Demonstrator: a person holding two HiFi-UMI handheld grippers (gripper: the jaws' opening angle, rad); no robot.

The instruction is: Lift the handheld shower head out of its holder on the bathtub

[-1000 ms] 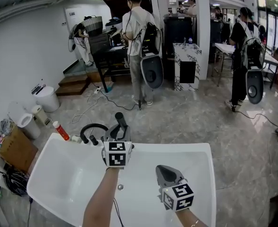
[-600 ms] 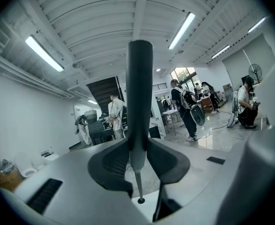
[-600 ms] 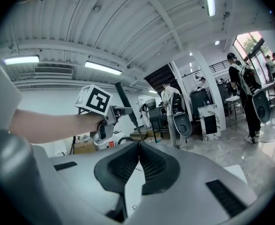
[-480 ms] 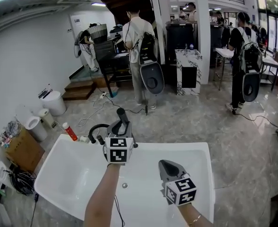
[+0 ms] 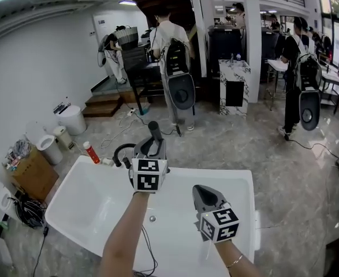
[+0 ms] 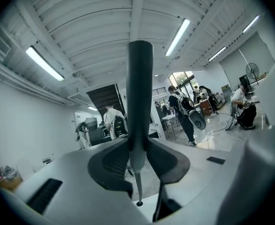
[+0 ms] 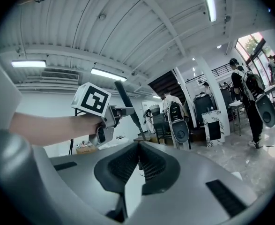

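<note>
The white bathtub shows a drain at its bottom, and a black hose loops at its far rim. The left tongs, arm outstretched, clamp the dark shower head upright above that rim. The right tongs, pressed together, hover over the tub.

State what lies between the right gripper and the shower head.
Nothing: in the head view only bare tub shows between the right gripper and the shower head, which the left gripper holds.

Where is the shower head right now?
The shower head stands upright in the left tool, head view left of centre, near the bathtub's far rim.
</note>
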